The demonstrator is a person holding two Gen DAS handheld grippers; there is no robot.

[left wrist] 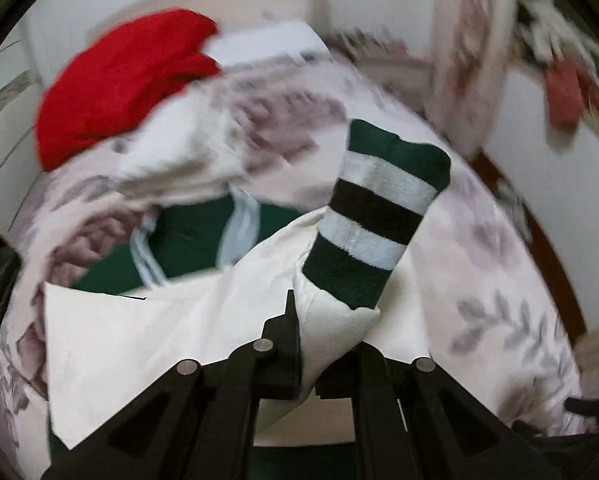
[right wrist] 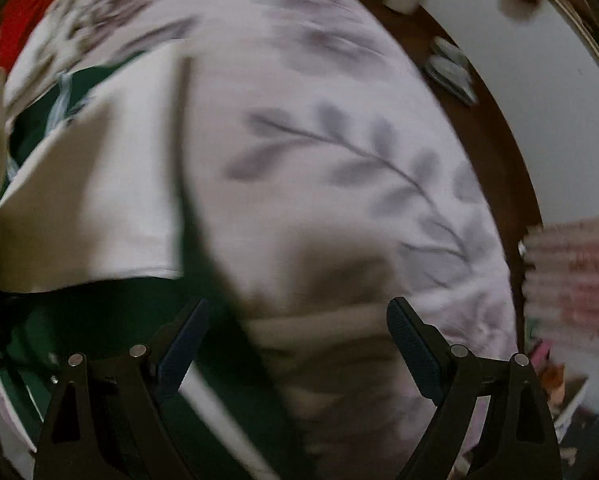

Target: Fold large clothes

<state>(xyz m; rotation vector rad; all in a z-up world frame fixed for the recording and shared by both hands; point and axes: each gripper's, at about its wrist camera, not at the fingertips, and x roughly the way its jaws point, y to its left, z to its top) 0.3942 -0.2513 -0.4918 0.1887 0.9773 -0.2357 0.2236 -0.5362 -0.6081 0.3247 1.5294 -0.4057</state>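
Green-and-white jacket (left wrist: pixel 187 236) spread on floral bedcover (left wrist: pixel 479 280); cream sleeve with striped cuff (left wrist: pixel 375 216) pinched in left gripper (left wrist: pixel 323 344), likely for folding across body; right gripper (right wrist: pixel 297 344) wide apart, empty, hovering beside hem

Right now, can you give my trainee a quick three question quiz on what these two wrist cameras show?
1. True or false: the left hand-held gripper is shut on the white sleeve with its green, white and black striped cuff.
2. Multiple choice: the right hand-held gripper is A) open, holding nothing, B) shut on the cuff, C) out of view.
3. Fill in: the pile lying on the floral bedspread behind the garment is coloured ____.

Key: 1 true; 2 A; 3 red.
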